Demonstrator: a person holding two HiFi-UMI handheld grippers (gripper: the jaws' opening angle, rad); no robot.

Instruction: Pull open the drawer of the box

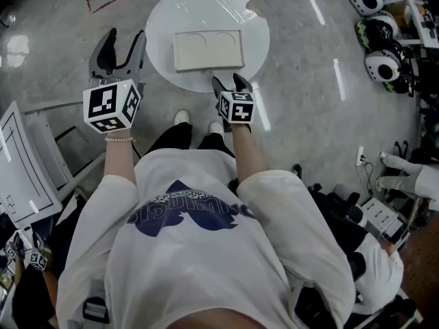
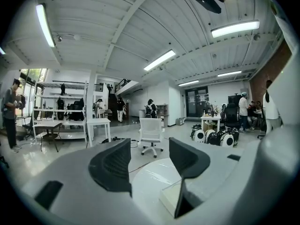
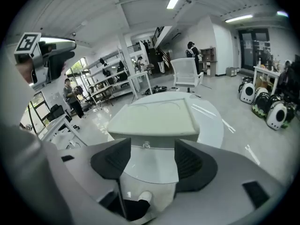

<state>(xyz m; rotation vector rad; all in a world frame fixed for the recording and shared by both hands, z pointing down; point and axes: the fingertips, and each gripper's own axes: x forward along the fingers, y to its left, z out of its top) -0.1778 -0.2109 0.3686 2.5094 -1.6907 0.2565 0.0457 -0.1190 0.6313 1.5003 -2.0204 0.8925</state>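
Note:
A flat cream box (image 1: 208, 51) lies on a round white table (image 1: 164, 19). In the right gripper view the box (image 3: 157, 118) faces me, with a small clear knob (image 3: 146, 145) on its drawer front; the drawer looks closed. My right gripper (image 1: 228, 82) is open at the table's near edge, a short way from the knob, which shows between its jaws (image 3: 149, 158). My left gripper (image 1: 120, 43) is open and empty, held off the table's left side. In its own view the left gripper (image 2: 150, 165) points past the table (image 2: 150, 182), and only a corner of the box (image 2: 171, 196) shows.
A white rack (image 1: 24, 163) stands at my left. Round white-and-black devices (image 1: 381, 29) sit on the floor at the upper right. A seated person's gloved hand (image 1: 411, 177) is at the right. A white office chair (image 2: 151, 132) stands beyond the table.

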